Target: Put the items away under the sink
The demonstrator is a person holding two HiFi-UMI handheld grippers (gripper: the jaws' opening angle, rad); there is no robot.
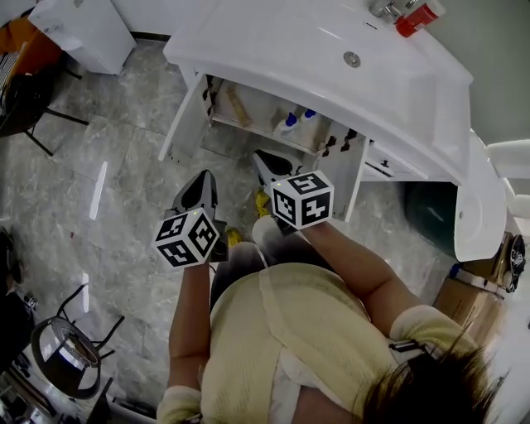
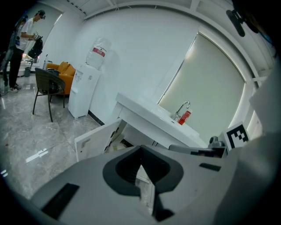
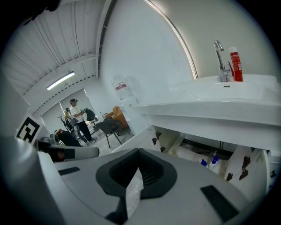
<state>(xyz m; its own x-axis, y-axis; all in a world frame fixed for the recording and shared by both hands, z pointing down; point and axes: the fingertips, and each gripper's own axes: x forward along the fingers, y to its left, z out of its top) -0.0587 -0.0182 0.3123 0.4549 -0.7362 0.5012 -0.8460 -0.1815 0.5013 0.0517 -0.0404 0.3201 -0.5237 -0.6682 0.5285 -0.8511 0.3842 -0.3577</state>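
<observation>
The person's yellow top (image 1: 286, 348) fills the 6 o'clock part of the head view, both forearms reaching up toward the middle. The left gripper (image 1: 201, 176) sits just at 9 o'clock of centre and the right gripper (image 1: 263, 157) just at 1 o'clock of it, side by side and apart, both over the grey marble floor (image 1: 124, 166) and pointing toward 12.

In the left gripper view the left gripper (image 2: 140, 150) has its claw closed tip to tip, with nothing caught in it. The right gripper (image 3: 138, 152) reads the same in its own view: jaws pressed together and empty.

Beyond them, toward 12 o'clock, the cabinet under the sink (image 1: 248, 103) stands with its doors swung wide, the left door (image 1: 184, 116) at 11 and the right door (image 1: 352, 178) at 1. Two blue-capped bottles (image 1: 296, 122) stand upright, close together, on the shelf inside; the right gripper view finds them at 4 o'clock (image 3: 209, 161).

Above the cabinet lies the white sink top (image 1: 273, 41). A red bottle (image 1: 418, 16) stands upright just beside the tap (image 1: 385, 8) at 1 o'clock, at the top edge.

Farthest off, at 10 o'clock in the left gripper view, are a water dispenser (image 2: 85, 90), a dark chair (image 2: 48, 85) and a standing person (image 2: 19, 48).
</observation>
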